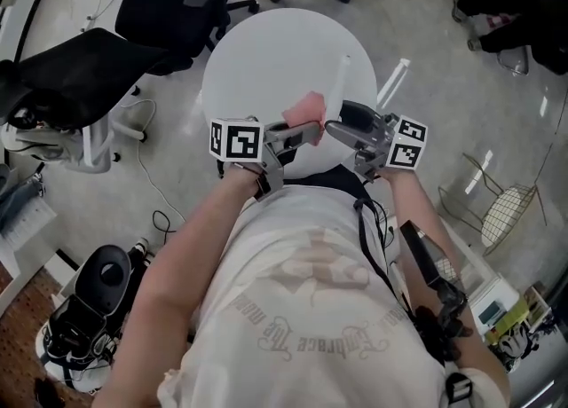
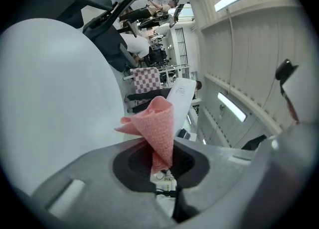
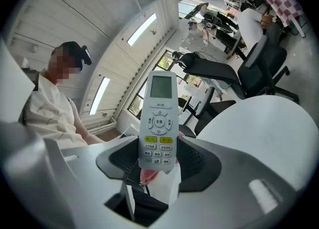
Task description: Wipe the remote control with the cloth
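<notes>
Head view: left hand-held gripper (image 1: 302,134) and right hand-held gripper (image 1: 337,127) are close together over the round white counter (image 1: 266,51).
Left gripper view: jaws pinch a pink textured cloth (image 2: 158,128).
Right gripper view: jaws clamp the keypad end of a white push-button remote control (image 3: 158,123).

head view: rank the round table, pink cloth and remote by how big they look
1. round table, largest by far
2-3. remote and pink cloth: too close to rank; the remote looks longer but thinner
</notes>
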`<action>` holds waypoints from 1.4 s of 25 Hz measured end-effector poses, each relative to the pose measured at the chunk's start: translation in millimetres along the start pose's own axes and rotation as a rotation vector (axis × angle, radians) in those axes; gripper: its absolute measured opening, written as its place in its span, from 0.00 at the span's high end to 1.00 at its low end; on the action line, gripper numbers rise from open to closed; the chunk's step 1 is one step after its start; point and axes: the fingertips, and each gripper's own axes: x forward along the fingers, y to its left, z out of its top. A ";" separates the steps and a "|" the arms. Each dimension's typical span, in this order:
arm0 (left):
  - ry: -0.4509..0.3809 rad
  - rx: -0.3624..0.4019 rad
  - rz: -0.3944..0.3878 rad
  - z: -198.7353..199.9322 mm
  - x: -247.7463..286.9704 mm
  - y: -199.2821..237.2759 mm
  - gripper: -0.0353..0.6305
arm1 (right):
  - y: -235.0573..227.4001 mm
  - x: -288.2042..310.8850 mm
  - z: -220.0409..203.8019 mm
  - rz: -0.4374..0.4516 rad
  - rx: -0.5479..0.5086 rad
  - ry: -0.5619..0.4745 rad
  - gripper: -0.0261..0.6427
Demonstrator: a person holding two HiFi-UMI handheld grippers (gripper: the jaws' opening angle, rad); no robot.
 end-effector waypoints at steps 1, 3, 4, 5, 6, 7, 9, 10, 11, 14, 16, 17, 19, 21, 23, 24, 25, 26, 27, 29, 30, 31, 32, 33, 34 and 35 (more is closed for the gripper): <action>-0.004 -0.002 -0.015 1.0 -2.7 -2.0 0.89 | 2.3 2.5 0.6 0.007 -0.009 0.008 0.59; -0.010 -0.008 -0.041 0.9 -6.3 -6.2 0.89 | 6.2 4.8 0.0 0.014 -0.031 0.032 0.59; -0.012 -0.010 -0.050 -0.2 -7.2 -8.4 0.89 | 7.7 4.6 -1.5 0.013 -0.043 0.045 0.59; -0.014 -0.011 -0.055 -1.5 -7.5 -10.6 0.89 | 8.7 3.8 -3.4 0.010 -0.052 0.057 0.59; -0.014 -0.010 -0.058 -2.7 -7.5 -12.2 0.89 | 9.2 3.1 -5.5 0.007 -0.059 0.068 0.59; -0.014 -0.009 -0.059 -3.5 -7.6 -13.1 0.89 | 9.3 2.9 -7.5 0.004 -0.064 0.076 0.59; -0.015 -0.010 -0.057 -3.0 -9.2 -13.4 0.89 | 9.0 4.6 -10.7 0.001 -0.070 0.090 0.59; -0.020 -0.014 -0.059 -1.2 -10.9 -13.6 0.89 | 8.8 6.2 -12.3 -0.002 -0.074 0.100 0.59; -0.030 -0.021 -0.064 1.8 -12.9 -13.9 0.89 | 8.6 7.8 -14.4 -0.005 -0.078 0.114 0.60; -0.064 -0.037 -0.081 11.9 -17.1 -15.3 0.89 | 8.7 9.6 -23.5 -0.010 -0.091 0.161 0.60; -0.066 -0.041 -0.075 14.1 -17.3 -14.0 0.89 | 9.8 8.1 -29.1 -0.009 -0.095 0.177 0.60; -0.066 -0.049 -0.066 14.5 -17.5 -12.4 0.89 | 10.3 7.4 -31.5 -0.008 -0.097 0.185 0.60; -0.073 -0.063 -0.055 17.7 -18.6 -9.7 0.89 | 10.8 7.7 -35.8 -0.004 -0.103 0.205 0.60; -0.087 -0.080 -0.067 24.4 -19.5 -10.6 0.89 | 10.2 9.6 -39.6 -0.003 -0.110 0.230 0.60; -0.097 -0.113 -0.082 30.8 -19.8 -12.8 0.89 | 8.9 11.2 -42.8 -0.004 -0.117 0.252 0.60; -0.096 -0.115 -0.086 34.2 -20.0 -13.8 0.89 | 7.9 11.6 -44.1 -0.005 -0.120 0.259 0.60; -0.093 -0.103 -0.089 37.8 -20.1 -14.8 0.89 | 6.6 11.7 -45.6 -0.007 -0.123 0.264 0.60; -0.088 -0.078 -0.091 41.6 -20.5 -15.6 0.89 | 5.0 11.6 -47.2 -0.010 -0.125 0.268 0.60; -0.084 -0.051 -0.092 45.4 -21.2 -16.2 0.89 | 3.5 11.5 -48.8 -0.013 -0.128 0.272 0.60; -0.090 -0.043 -0.101 52.2 -23.4 -18.8 0.89 | 1.5 12.2 -51.3 -0.022 -0.134 0.288 0.60; -0.100 -0.063 -0.110 55.2 -24.8 -21.2 0.89 | 1.0 12.5 -52.8 -0.025 -0.140 0.299 0.60; -0.109 -0.085 -0.116 58.0 -26.1 -23.4 0.89 | 0.7 12.4 -54.5 -0.027 -0.146 0.312 0.60; -0.116 -0.093 -0.120 60.8 -27.5 -24.9 0.89 | 0.7 11.9 -56.4 -0.029 -0.152 0.323 0.60; -0.120 -0.092 -0.121 63.4 -28.7 -25.6 0.89 | 0.5 11.3 -58.4 -0.031 -0.157 0.335 0.60; -0.122 -0.088 -0.120 65.9 -30.1 -25.4 0.89 | 0.2 10.8 -60.3 -0.034 -0.161 0.346 0.60; -0.124 -0.084 -0.118 68.5 -31.6 -25.0 0.89 | -0.3 10.5 -62.2 -0.037 -0.164 0.357 0.60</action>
